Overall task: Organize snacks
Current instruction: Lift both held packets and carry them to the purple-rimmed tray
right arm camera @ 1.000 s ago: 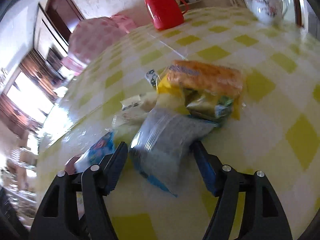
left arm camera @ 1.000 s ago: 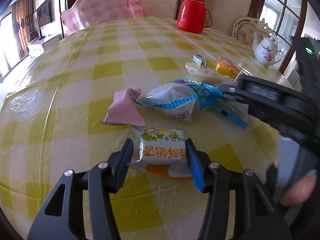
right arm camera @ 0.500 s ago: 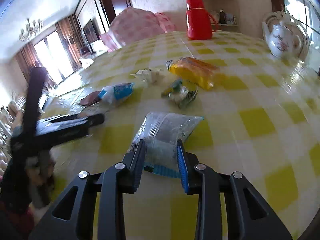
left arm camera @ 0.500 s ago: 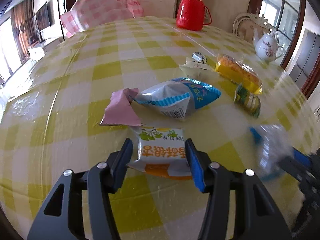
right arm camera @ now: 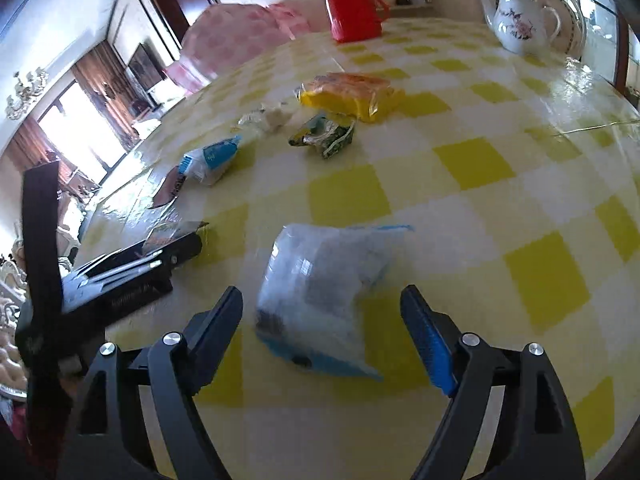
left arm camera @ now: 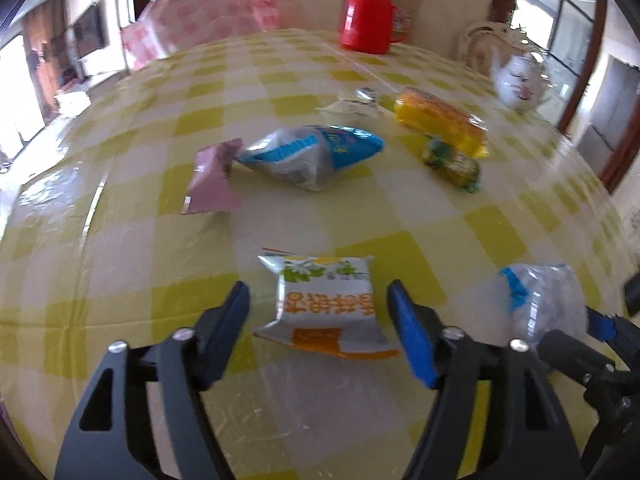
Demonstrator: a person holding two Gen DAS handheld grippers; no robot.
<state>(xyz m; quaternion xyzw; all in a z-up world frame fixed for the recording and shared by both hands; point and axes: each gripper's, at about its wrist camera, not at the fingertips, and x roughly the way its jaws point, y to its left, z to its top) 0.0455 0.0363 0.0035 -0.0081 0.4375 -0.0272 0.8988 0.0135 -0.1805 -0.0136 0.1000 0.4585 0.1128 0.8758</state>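
Checked table [left arm camera: 400,208], both tongs letting go of snacks.
Left gripper [left arm camera: 320,312] and right gripper [right arm camera: 322,312] just opening, jaws now apart: orange pack [left arm camera: 326,304] and clear pack [right arm camera: 320,280] lying loose between them, side by side near the front edge, probably starting a row; other snacks waiting behind.
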